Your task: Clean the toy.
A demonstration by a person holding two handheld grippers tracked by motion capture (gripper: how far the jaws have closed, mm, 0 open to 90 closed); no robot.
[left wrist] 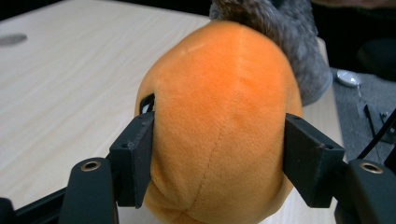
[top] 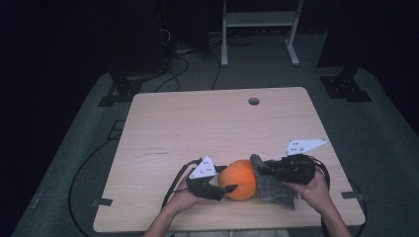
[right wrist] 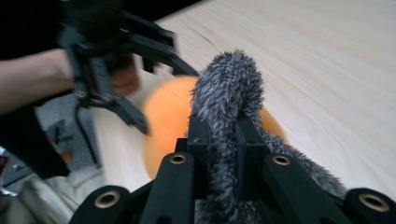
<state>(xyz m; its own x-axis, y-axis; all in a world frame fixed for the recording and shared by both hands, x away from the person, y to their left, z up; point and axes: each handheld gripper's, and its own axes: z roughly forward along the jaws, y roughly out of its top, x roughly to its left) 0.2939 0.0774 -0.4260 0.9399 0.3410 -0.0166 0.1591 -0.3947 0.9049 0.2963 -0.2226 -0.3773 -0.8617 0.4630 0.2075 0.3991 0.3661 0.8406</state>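
1. the left gripper (top: 228,189) is seen at the left of the group in the high view, held in the person's left hand (top: 185,197) near the table's front edge, with its grey three-cornered plate on top.
2. its jaws are set on either side of the round orange plush toy (top: 239,178). in the left gripper view both black pads are pressed into the orange plush toy (left wrist: 219,126), one on each flank, the fabric bulging slightly around them; the toy is thus grasped.
3. the toy is found resting on the light wooden table (top: 197,123), at the front and right of centre, between the two grippers.
4. a shaggy grey fabric piece (top: 269,185) is seen touching the toy's right side and hanging down toward the table.
5. the right gripper (top: 262,170) is held in the person's right hand (top: 314,187), pointing left toward the toy. in the right gripper view its jaws are clenched on a fold of the grey fabric (right wrist: 229,102), which rises between them, with the orange toy (right wrist: 168,116) just behind.
6. the left gripper (right wrist: 135,122) is also seen there, blurred, beside the toy.
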